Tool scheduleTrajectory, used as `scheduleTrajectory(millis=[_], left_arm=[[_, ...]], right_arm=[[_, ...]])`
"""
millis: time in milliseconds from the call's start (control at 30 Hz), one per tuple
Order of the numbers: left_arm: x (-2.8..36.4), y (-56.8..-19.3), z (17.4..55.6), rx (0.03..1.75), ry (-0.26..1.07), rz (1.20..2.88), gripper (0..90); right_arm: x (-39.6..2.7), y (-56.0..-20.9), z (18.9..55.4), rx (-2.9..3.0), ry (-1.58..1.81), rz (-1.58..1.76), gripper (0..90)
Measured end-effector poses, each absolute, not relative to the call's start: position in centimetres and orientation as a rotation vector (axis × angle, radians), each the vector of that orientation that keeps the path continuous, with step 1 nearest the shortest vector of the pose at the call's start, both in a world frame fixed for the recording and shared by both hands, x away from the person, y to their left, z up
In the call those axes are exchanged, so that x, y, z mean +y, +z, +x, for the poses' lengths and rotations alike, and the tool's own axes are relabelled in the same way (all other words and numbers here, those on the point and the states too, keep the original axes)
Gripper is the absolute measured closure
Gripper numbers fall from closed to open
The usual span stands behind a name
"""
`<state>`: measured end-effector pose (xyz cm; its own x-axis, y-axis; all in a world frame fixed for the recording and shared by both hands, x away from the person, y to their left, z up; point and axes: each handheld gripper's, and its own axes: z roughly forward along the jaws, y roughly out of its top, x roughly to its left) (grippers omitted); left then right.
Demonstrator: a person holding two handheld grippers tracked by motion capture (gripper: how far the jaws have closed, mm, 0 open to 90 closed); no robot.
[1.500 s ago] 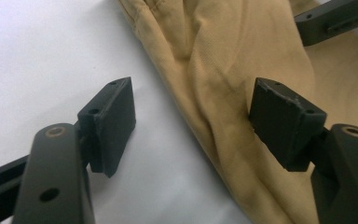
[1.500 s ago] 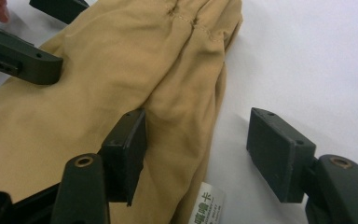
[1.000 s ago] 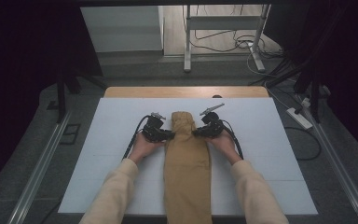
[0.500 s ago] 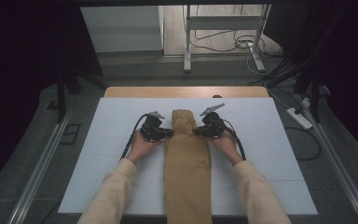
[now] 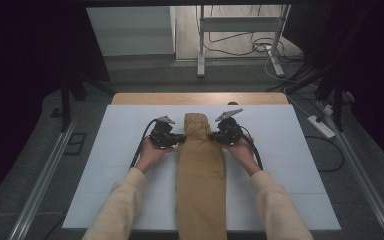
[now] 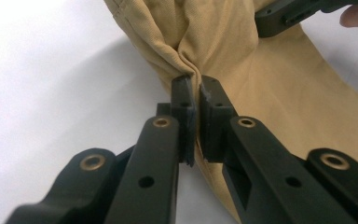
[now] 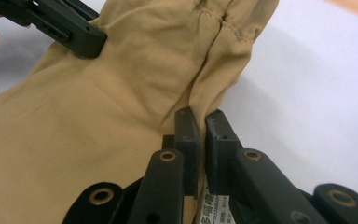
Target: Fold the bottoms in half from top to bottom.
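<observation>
Risk first: each grip takes in little beyond the edge fold of the tan garment [image 5: 200,170], so a quick lift or an uneven pull could slip the cloth out of one side and leave it skewed. Pulling the two sides apart might also drag the long lower part, which hangs over the near edge of the worktop [image 5: 105,165].

Left hand-held gripper [image 6: 196,88]: jaws have just been closing and now pinch a puckered fold at the garment's left edge. Right hand-held gripper [image 7: 199,116]: the same, clamped on the right edge, with a white label partly visible below the jaws.

Garment lies lengthwise down the middle of the white worktop, narrow gathered end farthest from the person. Cloth looks like matte woven cotton, soft, with stitched seams near the far end. Worktop surface smooth, pale. Jaws hard black plastic with brass-coloured pins.
</observation>
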<state>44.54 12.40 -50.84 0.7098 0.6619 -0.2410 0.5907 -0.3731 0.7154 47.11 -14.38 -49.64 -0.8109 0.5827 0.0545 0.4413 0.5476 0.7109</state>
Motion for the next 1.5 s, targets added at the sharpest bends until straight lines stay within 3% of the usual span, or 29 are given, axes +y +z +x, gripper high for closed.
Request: scheduleTrajectory(millis=[267, 1500], left_arm=[[12.7, -49.1, 44.8, 0.921, 0.153, 2.059, 85.3], [13.0, -48.3, 40.0, 0.828, 0.143, 2.042, 85.1]], right_arm=[[-14.3, -47.8, 47.4, 2.522, 1.156, 0.837, 85.0], [-15.3, -46.9, 43.2, 2.559, 1.235, 0.787, 84.8]])
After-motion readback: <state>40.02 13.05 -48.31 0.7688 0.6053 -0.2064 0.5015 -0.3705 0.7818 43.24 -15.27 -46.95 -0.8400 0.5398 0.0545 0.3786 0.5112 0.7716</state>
